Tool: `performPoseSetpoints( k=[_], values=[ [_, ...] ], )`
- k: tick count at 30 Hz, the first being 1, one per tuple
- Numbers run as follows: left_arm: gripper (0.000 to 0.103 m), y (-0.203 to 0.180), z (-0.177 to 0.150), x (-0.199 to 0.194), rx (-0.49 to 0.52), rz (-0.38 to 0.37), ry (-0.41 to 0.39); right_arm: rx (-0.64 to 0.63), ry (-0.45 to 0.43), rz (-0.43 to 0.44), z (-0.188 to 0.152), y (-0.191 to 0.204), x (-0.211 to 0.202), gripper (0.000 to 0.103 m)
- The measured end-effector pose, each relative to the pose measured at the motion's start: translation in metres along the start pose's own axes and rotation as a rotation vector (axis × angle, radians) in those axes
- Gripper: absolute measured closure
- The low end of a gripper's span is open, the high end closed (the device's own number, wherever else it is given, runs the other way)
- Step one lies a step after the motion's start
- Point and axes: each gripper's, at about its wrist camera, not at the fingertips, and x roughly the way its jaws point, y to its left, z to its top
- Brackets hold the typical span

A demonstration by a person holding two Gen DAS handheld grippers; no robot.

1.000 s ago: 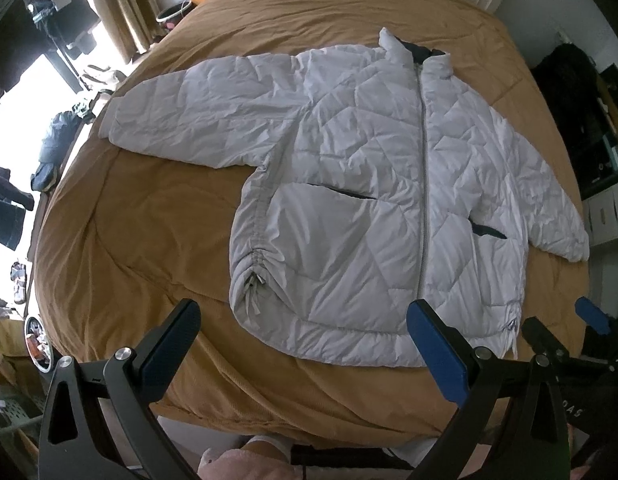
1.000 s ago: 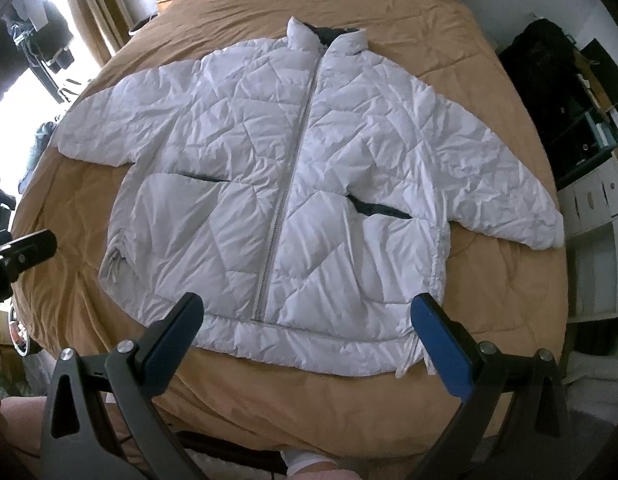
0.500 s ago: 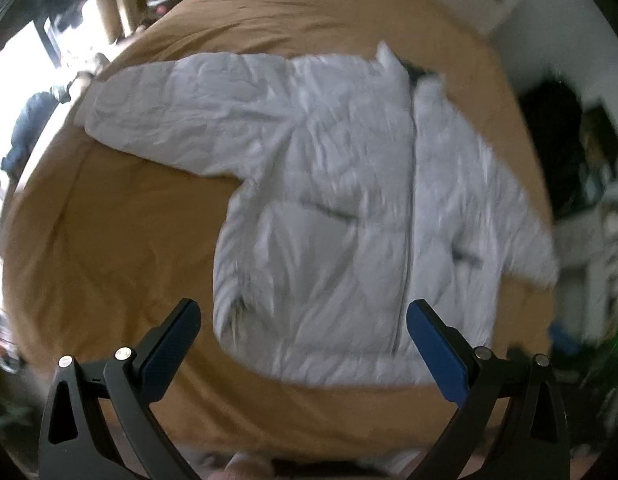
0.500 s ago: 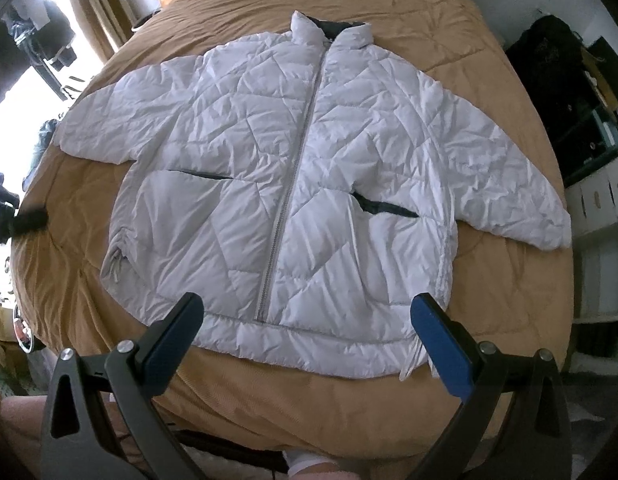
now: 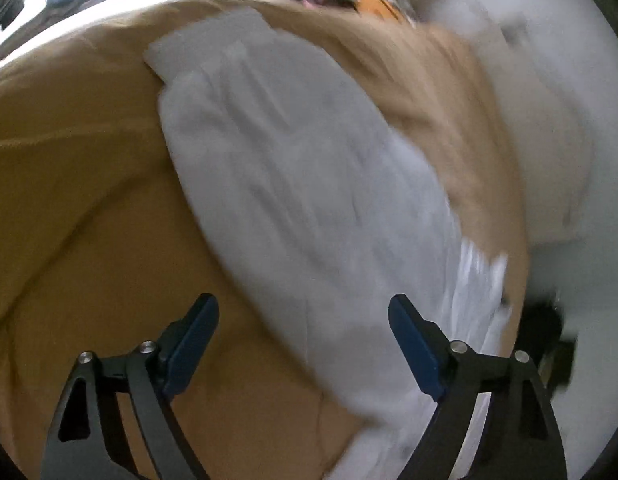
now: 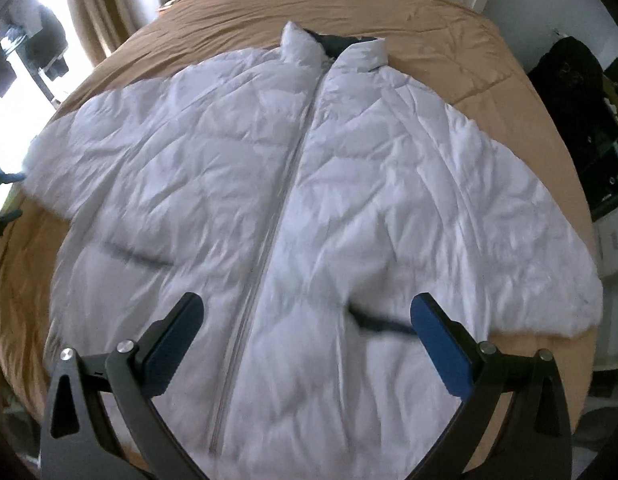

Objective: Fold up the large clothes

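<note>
1. The white jacket point(image 6: 309, 208) lies flat, zipped, face up on the tan bedspread point(image 6: 461, 64), collar far, hem near.
2. Left tongs point(image 5: 303, 344) gape wide over one sleeve point(image 5: 277, 152), which runs away from them.
3. Right tongs point(image 6: 307, 340) gape wide, empty, above the hem.

You have a bed point(image 6: 449, 28) covered by a tan quilt filling the frame. On it, across the centre, a white puffer jacket point(image 6: 309, 200) lies flat, front up, sleeves spread.
</note>
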Motion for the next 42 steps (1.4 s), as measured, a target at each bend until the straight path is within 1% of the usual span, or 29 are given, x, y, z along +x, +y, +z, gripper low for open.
performPoseSetpoints(
  k=[1, 2, 3, 6, 8, 10, 13, 15, 16, 17, 18, 19, 22, 23, 24, 25, 26, 27, 28, 29, 30, 32, 34, 35, 36, 38, 39, 40, 42],
  values=[
    [0.016, 0.005, 0.012, 0.006, -0.026, -0.023, -0.028, 0.012, -0.002, -0.001, 0.011, -0.004, 0.015, 0.0],
    [0.016, 0.005, 0.018, 0.01, -0.033, -0.033, -0.033, 0.019, -0.004, 0.009, 0.017, -0.007, 0.024, 0.0],
    [0.016, 0.005, 0.029, 0.02, -0.023, -0.026, -0.038, 0.021, -0.006, 0.018, 0.022, -0.009, 0.032, 0.0],
    [0.015, 0.007, 0.049, 0.036, -0.004, 0.047, -0.061, 0.022, 0.001, 0.01, 0.034, -0.014, 0.061, 0.0],
    [0.015, 0.012, 0.055, 0.047, -0.032, 0.071, -0.074, 0.039, 0.013, 0.005, 0.038, -0.018, 0.078, 0.0],
    [0.015, 0.013, 0.057, 0.05, -0.061, 0.079, -0.077, 0.102, 0.016, 0.033, 0.04, -0.027, 0.094, 0.0],
    [0.016, 0.018, 0.042, 0.032, -0.094, 0.112, -0.109, 0.203, 0.021, 0.097, 0.031, -0.039, 0.106, 0.0],
    [0.01, 0.019, 0.028, 0.028, -0.064, 0.079, -0.109, 0.238, 0.031, 0.142, 0.023, -0.043, 0.111, 0.0],
    [0.011, 0.019, 0.024, 0.03, -0.049, 0.082, -0.092, 0.252, 0.035, 0.155, 0.018, -0.045, 0.114, 0.0],
    [0.01, 0.018, 0.02, 0.032, -0.036, 0.09, -0.085, 0.257, 0.035, 0.156, 0.014, -0.045, 0.115, 0.0],
    [0.004, 0.015, 0.019, 0.036, -0.009, 0.097, -0.089, 0.253, 0.034, 0.146, 0.01, -0.045, 0.117, 0.0],
    [0.003, 0.009, 0.022, 0.043, 0.029, 0.111, -0.08, 0.246, 0.035, 0.135, 0.007, -0.044, 0.119, 0.0],
    [0.003, -0.003, 0.031, 0.057, 0.081, 0.151, -0.121, 0.217, 0.038, 0.123, 0.002, -0.038, 0.122, 0.0],
    [0.008, -0.005, 0.035, 0.062, 0.084, 0.163, -0.136, 0.215, 0.034, 0.12, 0.0, -0.038, 0.123, 0.0],
    [0.026, -0.009, 0.039, 0.065, 0.098, 0.18, -0.155, 0.217, 0.027, 0.119, -0.001, -0.036, 0.122, 0.0],
    [0.037, -0.013, 0.041, 0.066, 0.112, 0.206, -0.166, 0.22, 0.024, 0.119, -0.002, -0.036, 0.122, 0.0],
    [0.057, -0.016, 0.044, 0.07, 0.127, 0.224, -0.17, 0.224, 0.022, 0.122, -0.002, -0.035, 0.123, 0.0],
    [0.075, -0.02, 0.047, 0.071, 0.134, 0.221, -0.172, 0.23, 0.02, 0.125, -0.003, -0.034, 0.123, 0.0],
    [0.08, -0.023, 0.049, 0.07, 0.132, 0.208, -0.176, 0.232, 0.019, 0.126, -0.004, -0.035, 0.123, 0.0],
    [0.088, -0.027, 0.049, 0.068, 0.132, 0.203, -0.188, 0.235, 0.019, 0.125, -0.005, -0.035, 0.124, 0.0],
    [0.092, -0.033, 0.048, 0.062, 0.135, 0.192, -0.214, 0.233, 0.019, 0.122, -0.006, -0.035, 0.125, 0.0],
    [0.094, -0.043, 0.039, 0.045, 0.14, 0.175, -0.261, 0.22, 0.018, 0.117, -0.008, -0.035, 0.125, 0.0],
    [0.094, -0.06, 0.032, 0.027, 0.164, 0.131, -0.31, 0.22, 0.011, 0.119, -0.009, -0.038, 0.124, 0.0],
    [0.094, -0.075, 0.028, 0.015, 0.188, 0.085, -0.337, 0.222, 0.007, 0.121, -0.011, -0.042, 0.123, 0.0],
    [0.094, -0.087, 0.024, 0.006, 0.203, 0.06, -0.351, 0.224, 0.004, 0.123, -0.013, -0.044, 0.123, 0.0],
    [0.094, -0.118, 0.013, -0.012, 0.242, -0.008, -0.373, 0.224, -0.005, 0.125, -0.015, -0.046, 0.124, 0.0],
    [0.094, -0.141, 0.003, -0.021, 0.274, -0.045, -0.382, 0.223, -0.011, 0.123, -0.016, -0.047, 0.125, 0.0],
    [0.094, -0.154, -0.005, -0.028, 0.299, -0.064, -0.388, 0.223, -0.018, 0.118, -0.017, -0.048, 0.127, 0.0],
    [0.094, -0.2, -0.03, -0.039, 0.381, -0.113, -0.398, 0.211, -0.031, 0.099, -0.02, -0.047, 0.132, 0.0]
  ],
)
